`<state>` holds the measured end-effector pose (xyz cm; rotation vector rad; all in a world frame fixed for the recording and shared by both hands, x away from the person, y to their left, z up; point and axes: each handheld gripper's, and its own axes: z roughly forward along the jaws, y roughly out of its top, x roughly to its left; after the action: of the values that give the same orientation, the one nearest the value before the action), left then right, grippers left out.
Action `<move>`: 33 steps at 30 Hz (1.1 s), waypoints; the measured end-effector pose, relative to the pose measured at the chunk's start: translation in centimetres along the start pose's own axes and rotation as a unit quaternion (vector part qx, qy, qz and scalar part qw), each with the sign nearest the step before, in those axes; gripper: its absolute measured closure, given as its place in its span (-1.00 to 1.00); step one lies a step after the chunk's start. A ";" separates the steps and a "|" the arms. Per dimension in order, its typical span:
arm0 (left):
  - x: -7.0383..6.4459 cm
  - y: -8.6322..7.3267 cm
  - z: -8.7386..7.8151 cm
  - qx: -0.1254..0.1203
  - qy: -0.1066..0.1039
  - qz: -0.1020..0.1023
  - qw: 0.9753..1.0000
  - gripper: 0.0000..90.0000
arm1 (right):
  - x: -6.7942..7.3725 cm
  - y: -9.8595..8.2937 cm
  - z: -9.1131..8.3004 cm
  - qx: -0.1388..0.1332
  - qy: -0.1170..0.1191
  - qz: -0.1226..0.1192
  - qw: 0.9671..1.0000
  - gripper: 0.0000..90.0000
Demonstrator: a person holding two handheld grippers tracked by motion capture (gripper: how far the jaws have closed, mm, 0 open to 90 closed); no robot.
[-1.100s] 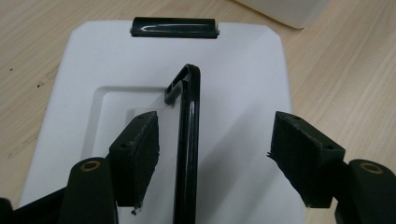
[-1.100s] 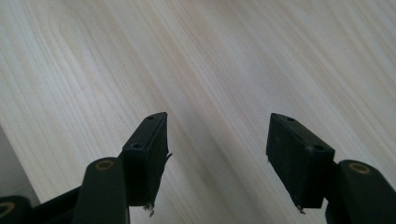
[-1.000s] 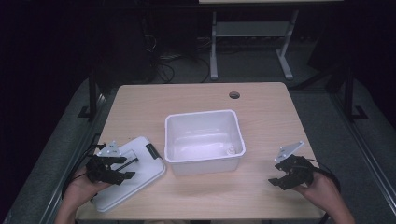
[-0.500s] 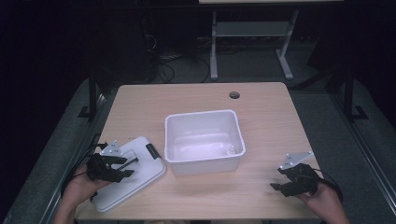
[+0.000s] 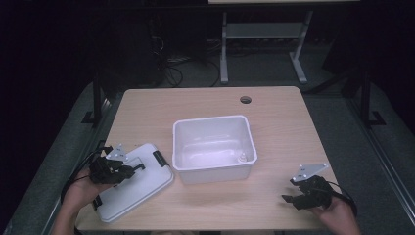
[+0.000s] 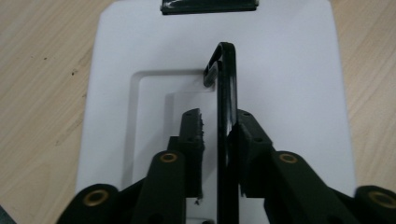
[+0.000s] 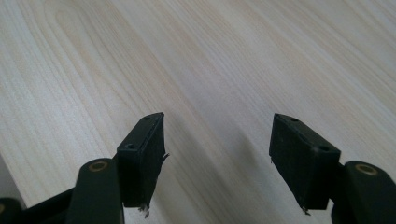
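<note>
A white flat lid (image 5: 147,183) with black end clips lies on the wooden table at the front left. Its thin black handle (image 6: 226,93) stands up from the lid's recessed middle. My left gripper (image 5: 137,167) is shut on that handle, whose bar runs between the jaws (image 6: 219,116). To the lid's right, mid-table, sits an open white plastic bin (image 5: 215,174). At the front right my right gripper (image 5: 288,190) is held open, with bare wood between its pads (image 7: 217,135).
A black clip (image 6: 208,5) sits at the lid's far end. The table has a round cable hole (image 5: 245,100) near its back edge. The floor behind is dark, with a metal stand (image 5: 264,44) and cables. Both of the person's hands sit close to the table's front edge.
My right gripper has drawn back toward the front right corner of the table, staying open. The left gripper and the lid have stayed where they were.
</note>
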<state>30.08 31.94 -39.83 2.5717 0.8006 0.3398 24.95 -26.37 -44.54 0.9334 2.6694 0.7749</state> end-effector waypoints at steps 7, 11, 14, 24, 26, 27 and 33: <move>0.8 -0.2 -0.1 -0.005 -0.007 -0.005 1.000 0.73 | 0.2 0.0 0.1 -0.002 0.000 0.002 1.000 -0.21; 1.0 -0.3 0.2 -0.003 -0.014 -0.006 1.000 0.76 | 0.2 0.2 0.1 -0.001 0.001 -0.001 1.000 -0.20; 1.1 -0.4 0.3 -0.004 -0.017 -0.008 1.000 0.83 | 0.3 0.2 0.2 -0.003 0.002 -0.001 1.000 -0.20; 1.2 -0.5 0.2 -0.011 -0.033 0.000 0.999 0.86 | 0.2 0.4 0.3 -0.004 0.005 -0.001 1.000 -0.20; 1.2 -0.5 0.1 -0.011 -0.035 0.002 0.999 0.86 | 0.2 0.3 0.3 -0.006 0.005 0.001 1.000 -0.20; 1.2 -0.5 0.1 -0.013 -0.035 0.003 0.999 0.87 | 0.2 0.3 0.3 -0.010 0.005 0.001 1.000 -0.20; 1.2 -0.4 -0.6 -0.022 -0.044 0.006 0.999 0.87 | 0.2 0.2 0.5 -0.006 0.007 0.003 1.000 -0.20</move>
<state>30.66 33.15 -39.37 2.5326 0.7394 0.2423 25.08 -25.88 -44.81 0.9375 2.6730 0.8008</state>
